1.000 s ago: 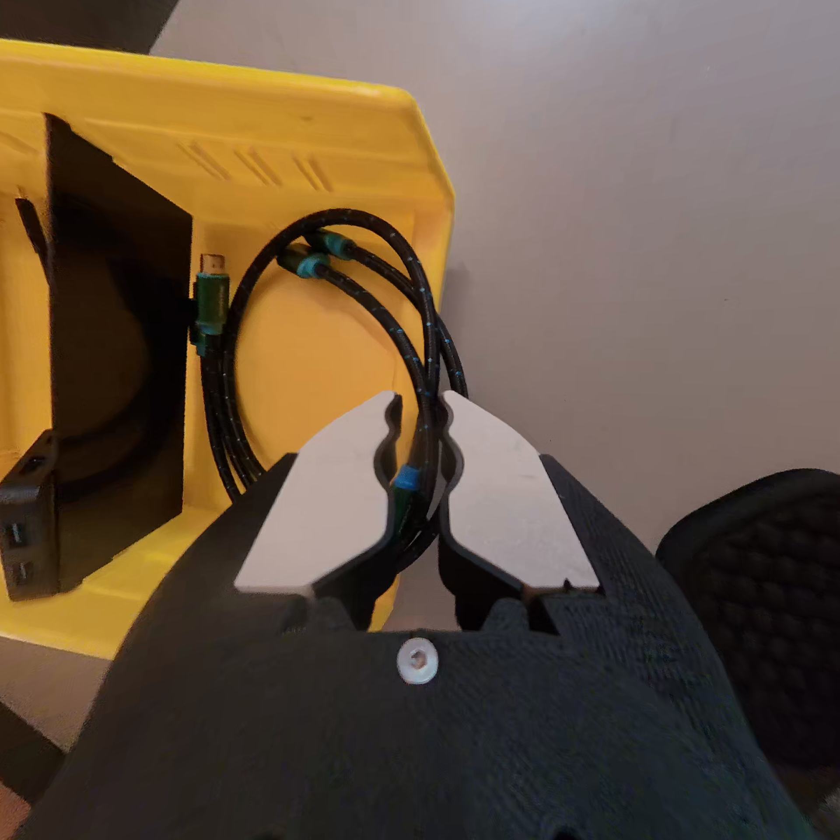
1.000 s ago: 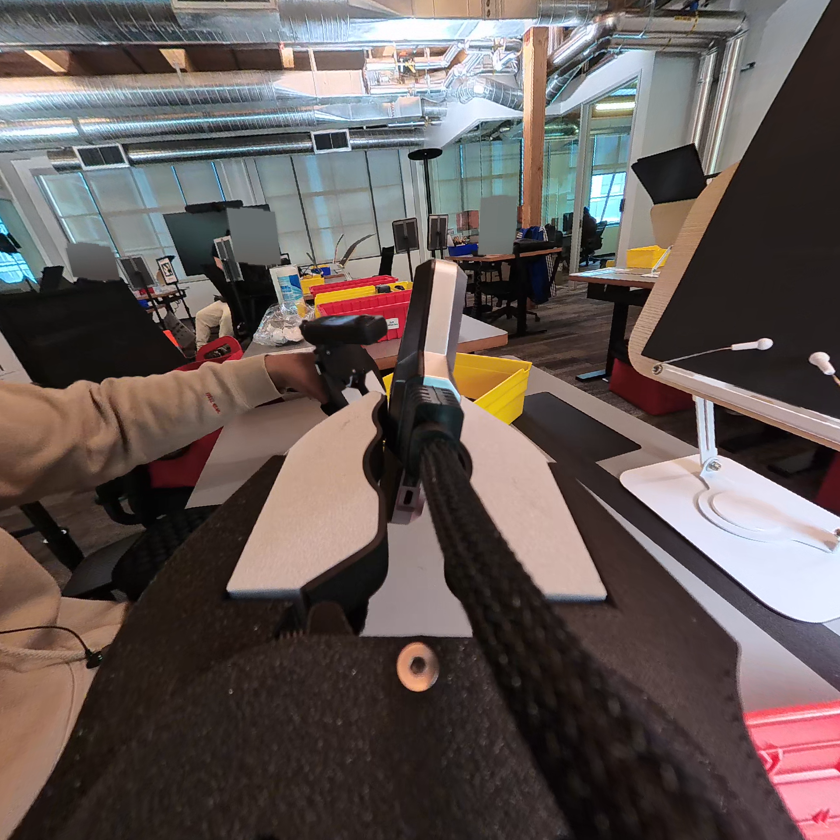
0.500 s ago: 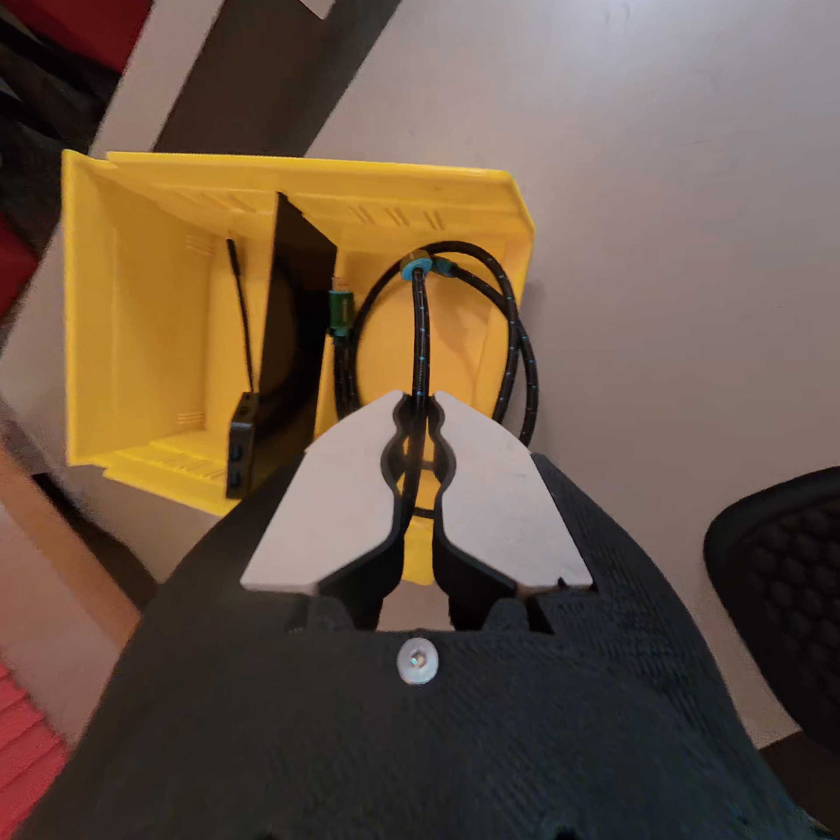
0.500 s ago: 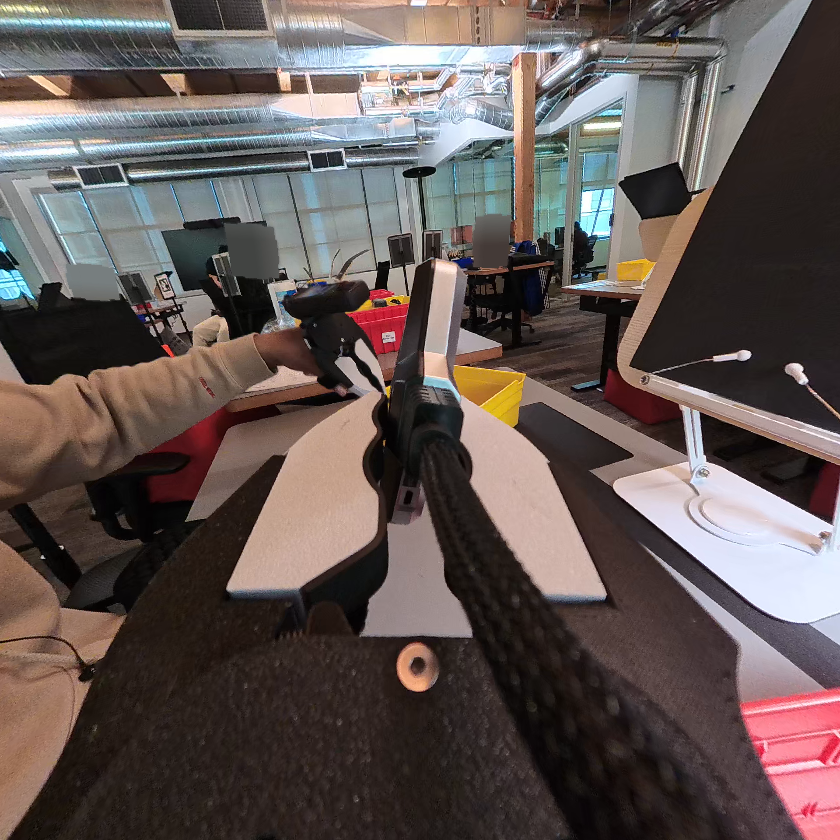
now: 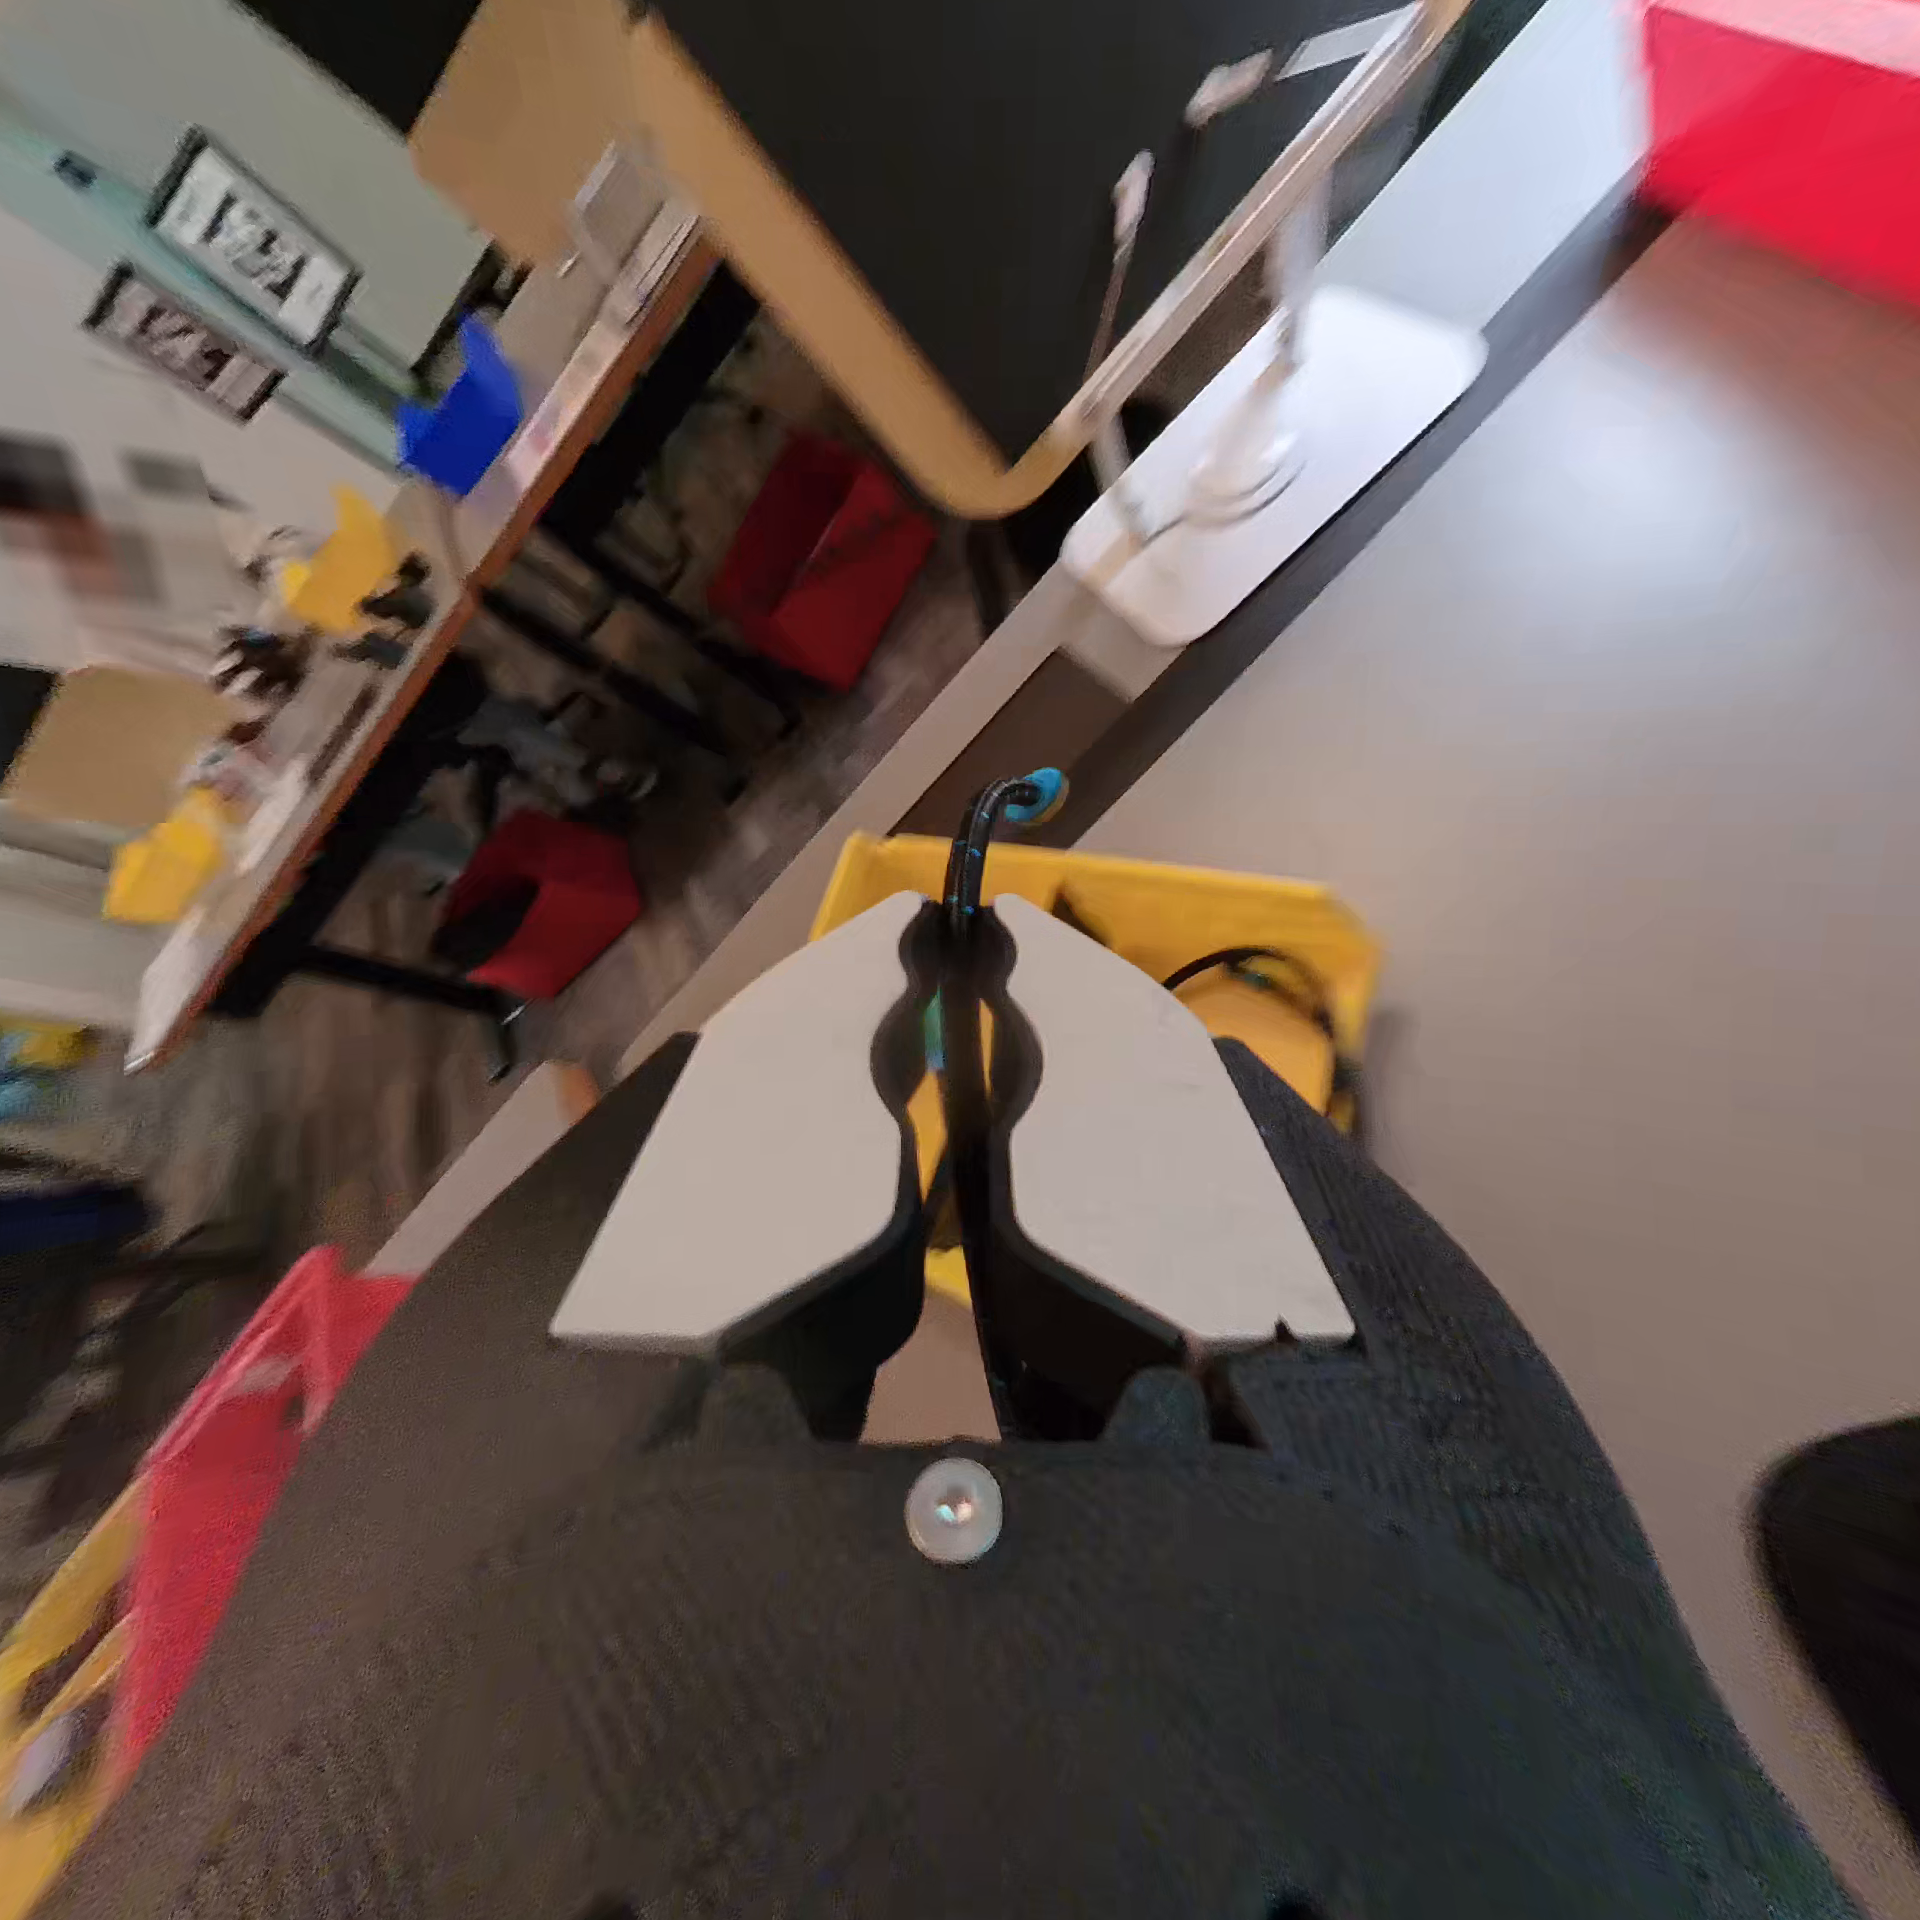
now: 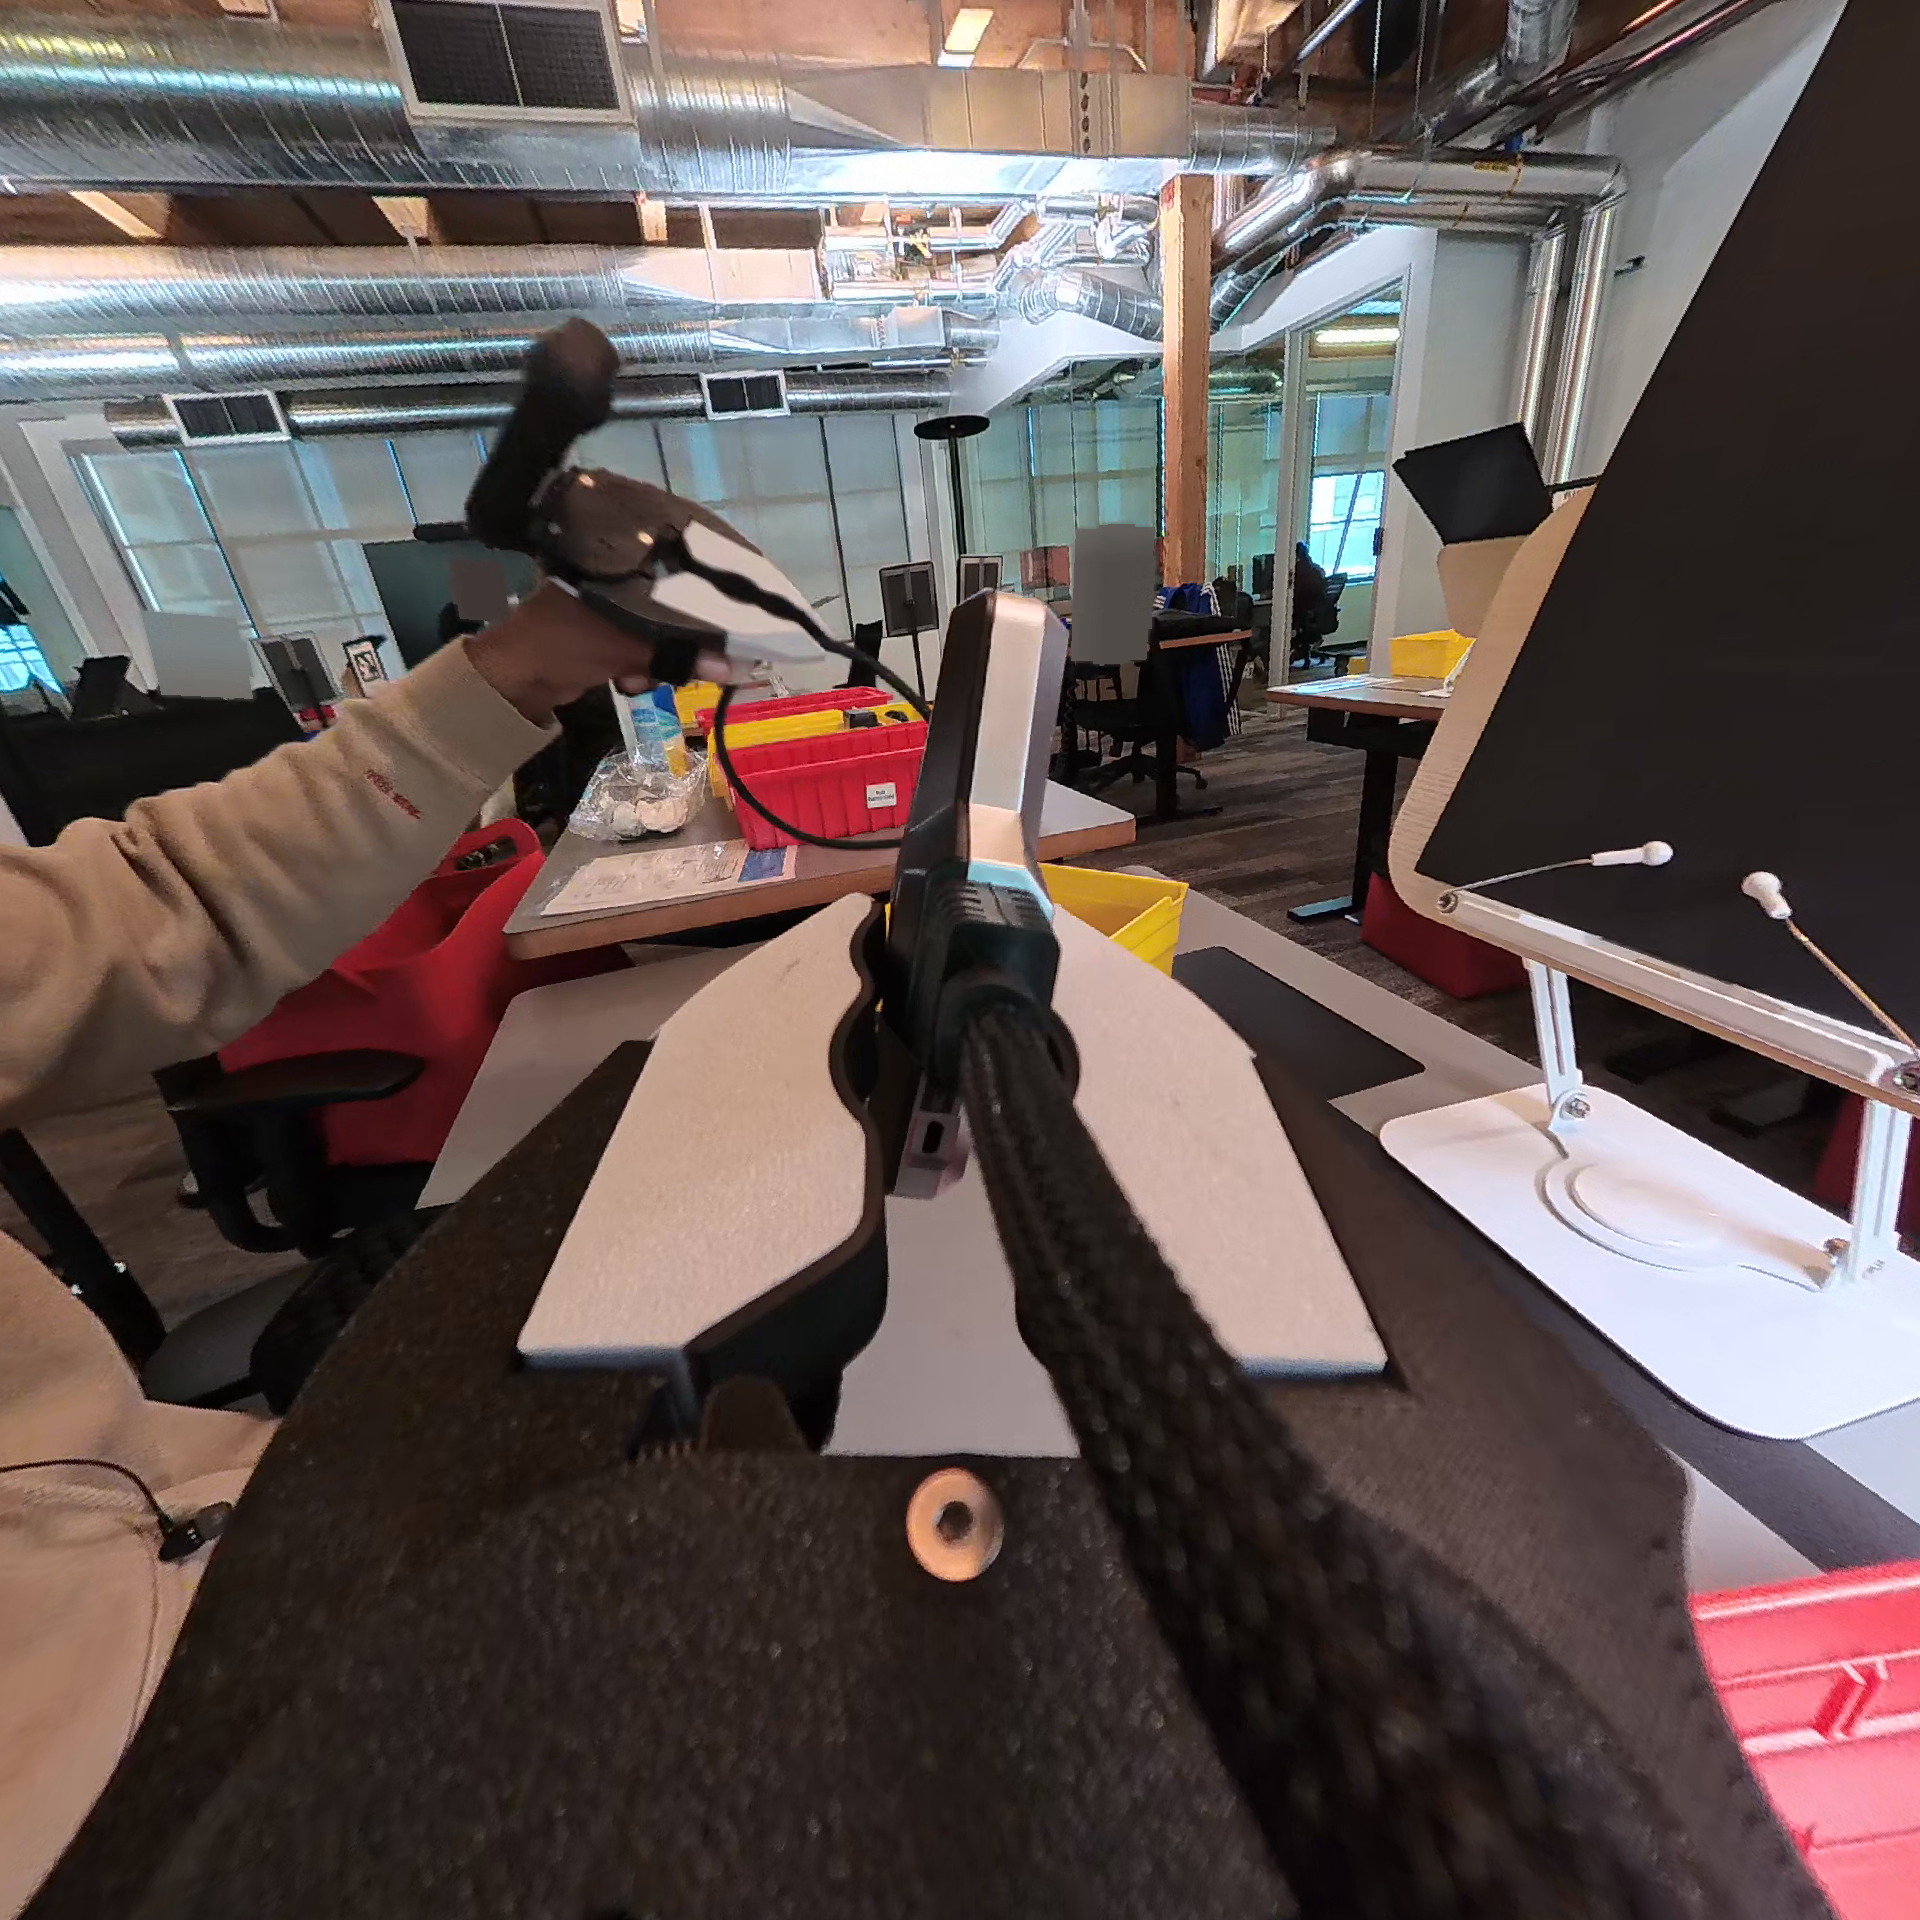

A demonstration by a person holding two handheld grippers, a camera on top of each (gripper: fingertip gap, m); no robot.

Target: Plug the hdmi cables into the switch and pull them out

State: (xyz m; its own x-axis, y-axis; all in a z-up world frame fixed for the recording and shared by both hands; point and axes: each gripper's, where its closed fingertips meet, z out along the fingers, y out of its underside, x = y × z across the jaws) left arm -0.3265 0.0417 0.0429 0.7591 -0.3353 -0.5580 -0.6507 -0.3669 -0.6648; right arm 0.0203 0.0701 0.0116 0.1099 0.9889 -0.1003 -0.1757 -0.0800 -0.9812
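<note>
My left gripper (image 5: 956,909) is shut on a thin black braided hdmi cable (image 5: 966,862). Its blue-collared plug (image 5: 1039,790) sticks out past the fingertips. The gripper is above the yellow bin (image 5: 1268,925), where more cable lies. My right gripper (image 6: 961,925) is shut on the silver and black switch (image 6: 997,727) and holds it upright. A thick braided cable (image 6: 1091,1247) is plugged into its near end. In the right wrist view the left gripper (image 6: 790,649) is raised to the left of the switch, and its cable (image 6: 790,821) hangs in a loop.
The grey table (image 5: 1610,831) holds a white stand base (image 6: 1662,1278) with a tilted dark board (image 6: 1714,675) at the right. A red bin (image 6: 1829,1725) sits at the near right. A black chair (image 5: 1849,1579) is beside the table. Other desks and bins stand farther off.
My left gripper has lifted up and away from the yellow bin with the cable, tilting toward the room. The right gripper has kept the switch nearly still.
</note>
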